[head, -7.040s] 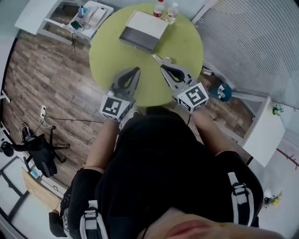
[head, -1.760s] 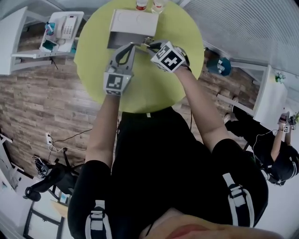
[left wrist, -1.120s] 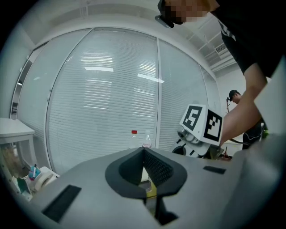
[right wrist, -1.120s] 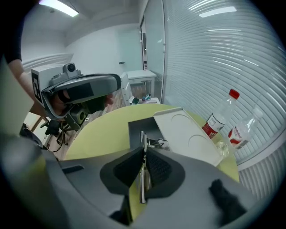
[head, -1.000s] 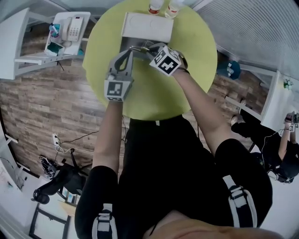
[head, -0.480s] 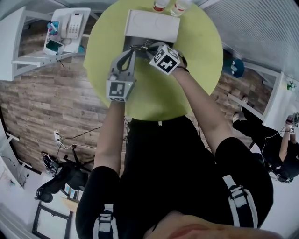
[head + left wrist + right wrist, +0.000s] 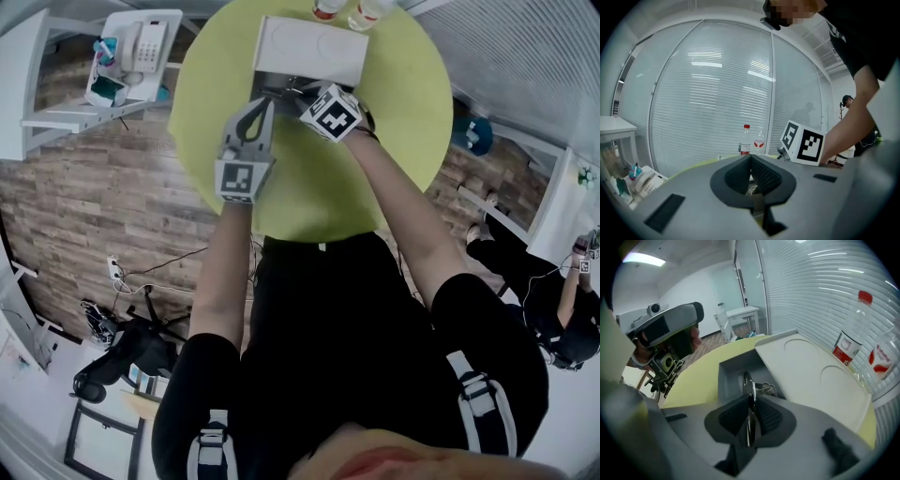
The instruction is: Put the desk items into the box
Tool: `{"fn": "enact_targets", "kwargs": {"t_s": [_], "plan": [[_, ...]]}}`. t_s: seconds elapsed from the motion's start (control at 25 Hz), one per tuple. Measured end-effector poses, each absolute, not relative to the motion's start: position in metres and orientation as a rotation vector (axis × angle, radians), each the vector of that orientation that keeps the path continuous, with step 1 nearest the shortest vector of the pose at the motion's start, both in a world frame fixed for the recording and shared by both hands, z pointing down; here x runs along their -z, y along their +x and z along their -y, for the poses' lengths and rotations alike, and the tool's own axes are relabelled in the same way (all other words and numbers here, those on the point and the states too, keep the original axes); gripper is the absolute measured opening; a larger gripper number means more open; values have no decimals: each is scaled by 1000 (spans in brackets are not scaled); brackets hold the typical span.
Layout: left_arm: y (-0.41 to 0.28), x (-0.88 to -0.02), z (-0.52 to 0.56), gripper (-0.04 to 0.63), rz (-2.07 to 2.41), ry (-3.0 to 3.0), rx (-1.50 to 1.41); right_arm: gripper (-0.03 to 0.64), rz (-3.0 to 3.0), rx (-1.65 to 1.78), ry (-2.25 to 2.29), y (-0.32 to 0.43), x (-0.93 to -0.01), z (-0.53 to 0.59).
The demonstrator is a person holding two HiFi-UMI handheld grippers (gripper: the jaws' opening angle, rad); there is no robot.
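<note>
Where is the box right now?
Head view, top centre: the box sits open on the green table, just before two bottles, with the right gripper over it.

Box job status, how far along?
Done: metal item is up off the table. In hand: right gripper shut on it, over the open end of the box, lid half slid. Left: drop it in. Otherwise only two bottles on the table; left gripper shut, empty.

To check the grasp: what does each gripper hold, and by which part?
The right gripper pinches a thin metal item by its near part; the wire-loop end pokes out over the box. The left gripper is shut, holding nothing.
</note>
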State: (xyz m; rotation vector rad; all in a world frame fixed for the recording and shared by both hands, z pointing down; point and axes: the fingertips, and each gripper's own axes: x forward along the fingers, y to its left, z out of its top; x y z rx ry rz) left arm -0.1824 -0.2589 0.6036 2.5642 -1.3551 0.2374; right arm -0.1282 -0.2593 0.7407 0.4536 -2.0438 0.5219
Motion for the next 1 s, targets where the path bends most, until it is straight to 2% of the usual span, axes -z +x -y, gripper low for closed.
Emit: {"fn": "enact_targets", "kwargs": {"t_s": [0.16,0.28,0.4,1.0], "plan": [[-184,-605,259,12,1358,2557,-241,61,2008,-513,478,-124,-746,265],[-185,-604,260,12,1365,2558,-241,132,1980,-495,480,-121,-749,267],[-187,-602,258,12,1368,2557,-240,156,1969,-497,491,-118,-748,267],[-189,-573,241,14,1336,2601,-259,160,1979,-467,563,-109,-696,246]]}}
